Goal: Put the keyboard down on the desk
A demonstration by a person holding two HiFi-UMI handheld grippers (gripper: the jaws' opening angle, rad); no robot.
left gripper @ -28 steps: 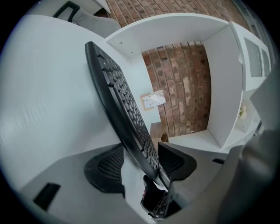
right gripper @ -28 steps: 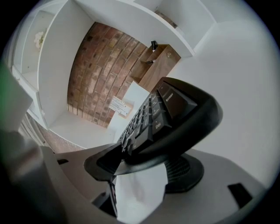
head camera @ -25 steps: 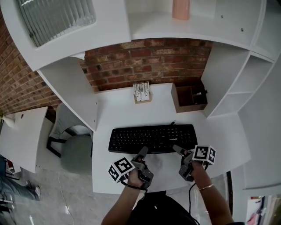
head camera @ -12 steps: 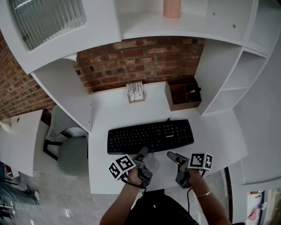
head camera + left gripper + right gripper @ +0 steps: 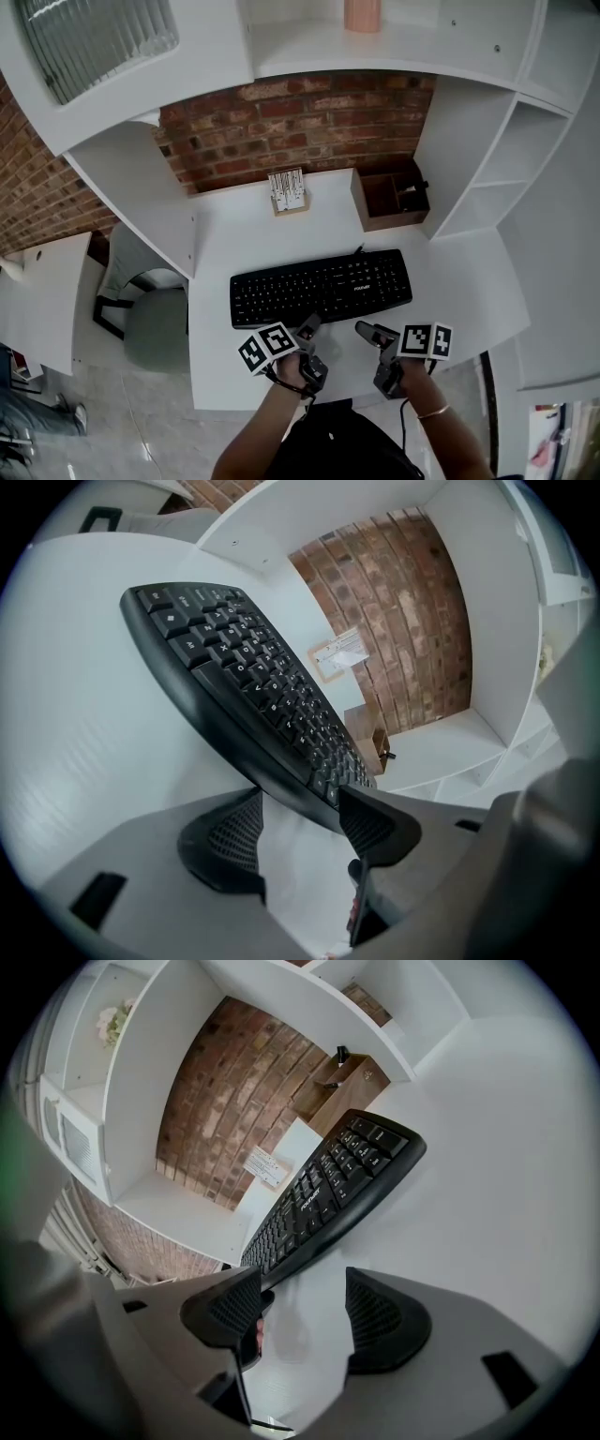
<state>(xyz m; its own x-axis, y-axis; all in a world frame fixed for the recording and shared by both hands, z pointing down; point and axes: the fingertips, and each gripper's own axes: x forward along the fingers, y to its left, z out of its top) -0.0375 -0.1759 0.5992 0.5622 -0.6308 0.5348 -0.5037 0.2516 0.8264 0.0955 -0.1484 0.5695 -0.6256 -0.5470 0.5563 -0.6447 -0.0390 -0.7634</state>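
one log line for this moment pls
keyboard: flat on desk | left tool: open, at its near edge | right tool: open, empty | task: placed

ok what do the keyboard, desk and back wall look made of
Keyboard: matte black plastic, going by its moulded keys. Desk: smooth white surface, probably laminate or painted board. Wall: bare red brick with visible mortar lines.
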